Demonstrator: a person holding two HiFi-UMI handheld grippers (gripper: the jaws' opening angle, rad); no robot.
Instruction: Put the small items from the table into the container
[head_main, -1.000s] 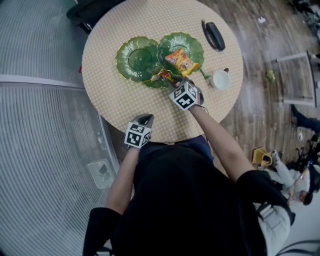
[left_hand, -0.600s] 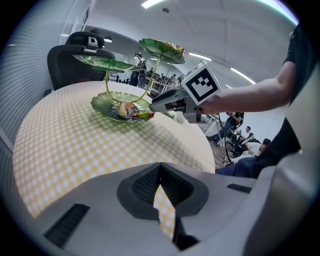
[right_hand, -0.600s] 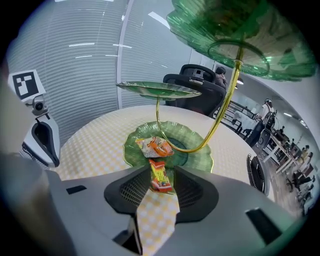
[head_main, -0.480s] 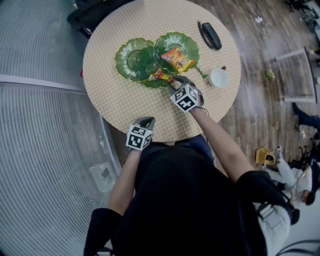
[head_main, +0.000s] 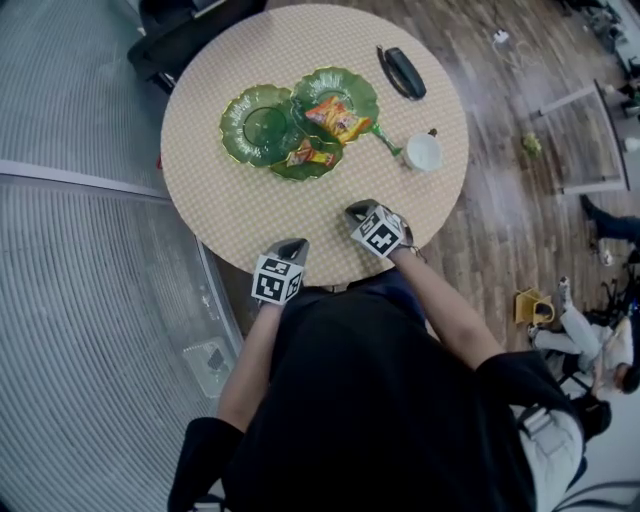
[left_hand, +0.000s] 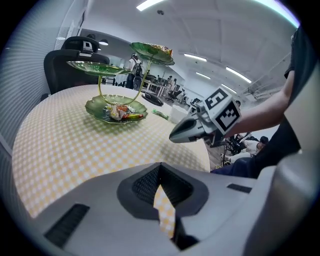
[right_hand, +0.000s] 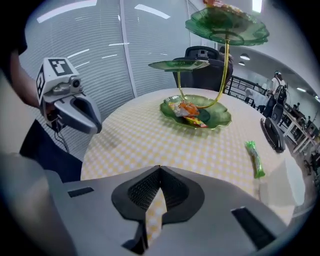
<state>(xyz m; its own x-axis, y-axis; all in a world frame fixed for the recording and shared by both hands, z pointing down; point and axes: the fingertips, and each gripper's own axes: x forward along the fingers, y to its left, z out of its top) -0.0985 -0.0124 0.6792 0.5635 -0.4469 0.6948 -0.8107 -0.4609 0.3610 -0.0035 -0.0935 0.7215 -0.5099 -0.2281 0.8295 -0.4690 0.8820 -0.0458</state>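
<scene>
1. The left gripper (head_main: 292, 243) is shut tight and empty, at the near edge of the table (head_main: 230, 205).
2. The right gripper (head_main: 358, 210) is shut and empty too.
3. A green snack (right_hand: 255, 159) lies on the table beside the white cup (head_main: 423, 152), near the green dish stand (head_main: 240, 110).

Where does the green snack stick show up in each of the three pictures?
Head view: snack stick just left of white cup.
Left gripper view: snack stick mid-picture, right of the lowest dish.
Right gripper view: snack stick at right.
Shared landmark: the lowest dish.
</scene>
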